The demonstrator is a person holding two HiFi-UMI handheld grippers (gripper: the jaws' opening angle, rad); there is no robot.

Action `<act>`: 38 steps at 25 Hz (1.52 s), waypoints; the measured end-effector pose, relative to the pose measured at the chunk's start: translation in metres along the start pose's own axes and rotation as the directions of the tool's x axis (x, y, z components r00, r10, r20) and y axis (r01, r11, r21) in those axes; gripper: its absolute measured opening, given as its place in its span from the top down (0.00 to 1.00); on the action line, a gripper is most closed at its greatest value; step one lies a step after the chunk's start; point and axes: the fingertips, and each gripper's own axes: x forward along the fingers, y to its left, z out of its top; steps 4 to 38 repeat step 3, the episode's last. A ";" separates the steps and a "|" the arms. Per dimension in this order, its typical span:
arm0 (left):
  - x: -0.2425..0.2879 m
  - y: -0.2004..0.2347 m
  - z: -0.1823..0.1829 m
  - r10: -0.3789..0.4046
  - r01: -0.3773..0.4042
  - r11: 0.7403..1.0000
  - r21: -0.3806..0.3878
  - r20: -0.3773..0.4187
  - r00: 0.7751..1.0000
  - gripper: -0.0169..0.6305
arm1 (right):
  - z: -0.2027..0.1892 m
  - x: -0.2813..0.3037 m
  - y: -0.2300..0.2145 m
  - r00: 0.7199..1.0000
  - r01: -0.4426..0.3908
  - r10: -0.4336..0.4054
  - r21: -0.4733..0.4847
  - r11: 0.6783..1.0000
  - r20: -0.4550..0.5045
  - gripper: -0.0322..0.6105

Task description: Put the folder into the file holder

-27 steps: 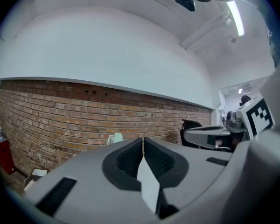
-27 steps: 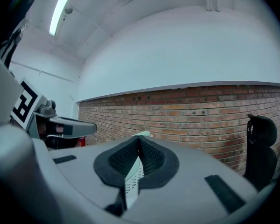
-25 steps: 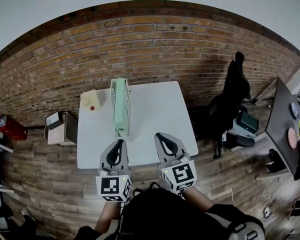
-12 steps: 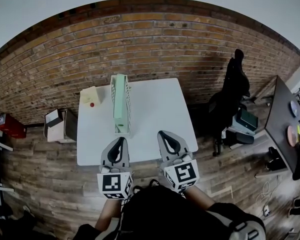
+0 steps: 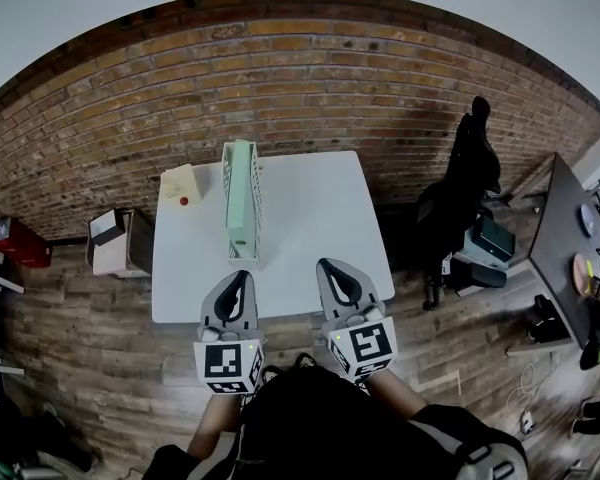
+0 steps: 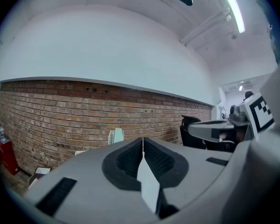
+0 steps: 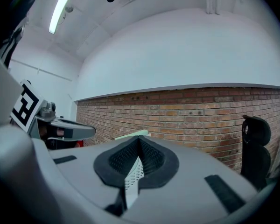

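Observation:
A mint-green folder (image 5: 239, 200) stands upright inside a white mesh file holder (image 5: 254, 208) on the left half of the white table (image 5: 320, 218). My left gripper (image 5: 236, 277) is shut and empty at the table's front edge, just short of the holder's near end. The right gripper (image 5: 332, 267) is also shut and empty, to the right of the holder. In the left gripper view the jaws (image 6: 143, 139) meet, and the folder (image 6: 116, 136) shows beyond them. The right gripper view shows its jaws (image 7: 140, 138) closed, with the folder's green edge (image 7: 133, 135) just behind.
A beige box with a red dot (image 5: 180, 185) sits at the table's back left corner. A brick wall (image 5: 310, 88) runs behind the table. A black office chair (image 5: 468, 183) stands to the right, a dark desk (image 5: 565, 243) further right, and a carton (image 5: 115, 243) on the wooden floor at left.
The head view has tilted slightly, so the table sits a little higher in the picture. Both grippers keep their places and stay shut.

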 end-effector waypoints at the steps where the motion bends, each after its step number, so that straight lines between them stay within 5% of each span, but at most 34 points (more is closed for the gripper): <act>1: 0.000 0.000 0.000 0.001 -0.001 1.000 0.002 0.000 1.000 0.93 | 0.000 0.000 0.000 1.000 0.000 0.000 0.000 1.000 0.001 0.94; 38: 0.000 0.001 0.000 0.004 -0.004 1.000 0.004 0.001 1.000 0.93 | 0.001 0.001 0.001 1.000 -0.001 0.001 0.000 1.000 0.004 0.94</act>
